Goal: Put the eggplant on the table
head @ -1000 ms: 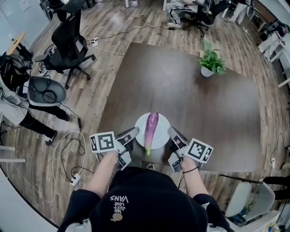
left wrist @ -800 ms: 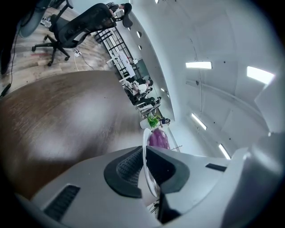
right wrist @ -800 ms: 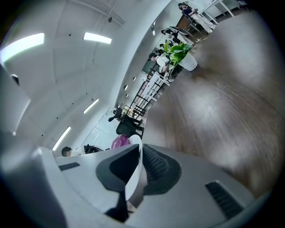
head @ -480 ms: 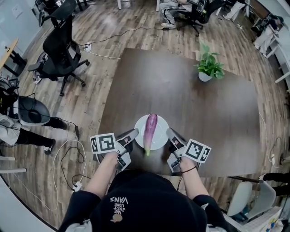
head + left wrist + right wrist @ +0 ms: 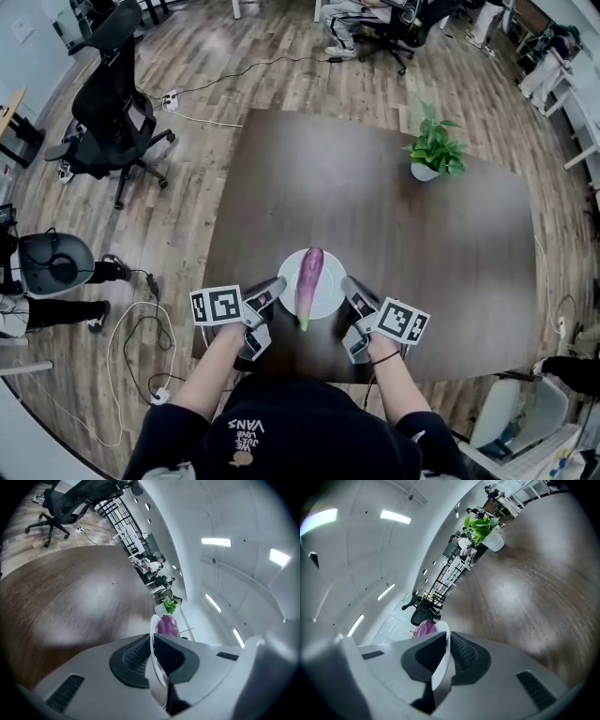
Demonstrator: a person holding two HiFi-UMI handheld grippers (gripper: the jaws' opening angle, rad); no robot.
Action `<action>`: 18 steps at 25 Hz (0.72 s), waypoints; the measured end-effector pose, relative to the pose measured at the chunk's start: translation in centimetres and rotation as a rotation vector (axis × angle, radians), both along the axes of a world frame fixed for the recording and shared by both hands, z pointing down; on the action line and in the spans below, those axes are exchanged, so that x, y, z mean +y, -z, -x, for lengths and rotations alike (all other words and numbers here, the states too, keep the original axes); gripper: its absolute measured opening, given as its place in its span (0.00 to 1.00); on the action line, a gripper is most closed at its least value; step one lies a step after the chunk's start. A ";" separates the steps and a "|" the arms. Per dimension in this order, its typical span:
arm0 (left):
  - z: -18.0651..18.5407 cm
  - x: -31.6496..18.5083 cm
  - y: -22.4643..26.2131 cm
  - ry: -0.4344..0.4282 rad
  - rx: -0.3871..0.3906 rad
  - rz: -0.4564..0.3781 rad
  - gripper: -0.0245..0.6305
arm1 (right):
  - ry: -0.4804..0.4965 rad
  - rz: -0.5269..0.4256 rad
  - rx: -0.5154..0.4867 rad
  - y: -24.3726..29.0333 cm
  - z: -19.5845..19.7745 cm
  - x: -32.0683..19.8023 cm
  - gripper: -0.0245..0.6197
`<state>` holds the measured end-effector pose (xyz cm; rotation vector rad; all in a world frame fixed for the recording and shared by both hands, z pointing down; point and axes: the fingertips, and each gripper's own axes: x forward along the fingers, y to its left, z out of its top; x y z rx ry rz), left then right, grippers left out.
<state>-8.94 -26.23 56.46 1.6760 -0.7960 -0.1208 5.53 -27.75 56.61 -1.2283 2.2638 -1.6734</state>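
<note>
Head view: a dark brown bench point(image 5: 394, 216) stood on a wooden floor point(image 5: 234, 56). A potted plant point(image 5: 433, 148) sat at the bench's far right, well apart from everything else on it. An office chair point(image 5: 108, 84) stood off the far left corner, and cables point(image 5: 131, 323) lay on the floor to the left. Over the near edge of the bench was a white plate point(image 5: 328, 292), and the eggplant point(image 5: 308, 279) lay lengthwise on it, green stem toward the person. The left gripper point(image 5: 274, 289) met the plate's left rim and the right gripper point(image 5: 349, 285) its right rim. Nothing stood between the plate and the open bench top beyond. Whether the plate rested on the bench could not be told.

Left gripper view: the jaws of the left gripper point(image 5: 152, 641) were closed almost together, pinching the thin white rim of the plate point(image 5: 153, 656). The purple eggplant point(image 5: 167, 626) showed just past the jaw tips. The bench point(image 5: 70, 597) stretched to the left, with the potted plant point(image 5: 170, 605) and office chair point(image 5: 61, 503) beyond.

Right gripper view: the jaws of the right gripper point(image 5: 446, 641) were likewise nearly together, clamped on the plate's opposite rim point(image 5: 443, 665). The eggplant point(image 5: 424, 629) lay just beyond. The bench point(image 5: 525, 592) ran to the right, the potted plant point(image 5: 483, 529) at its far end.
</note>
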 end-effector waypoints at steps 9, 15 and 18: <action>1.4 -3.0 -2.9 -0.002 -0.007 0.047 0.08 | -0.004 0.023 0.029 -3.0 1.5 -3.0 0.09; 1.4 -4.1 -5.0 -0.012 -0.027 0.082 0.08 | -0.006 0.048 0.056 -5.0 1.5 -4.1 0.09; 1.2 -4.3 -5.5 -0.024 -0.029 0.095 0.08 | -0.007 0.058 0.071 -5.6 1.4 -4.2 0.09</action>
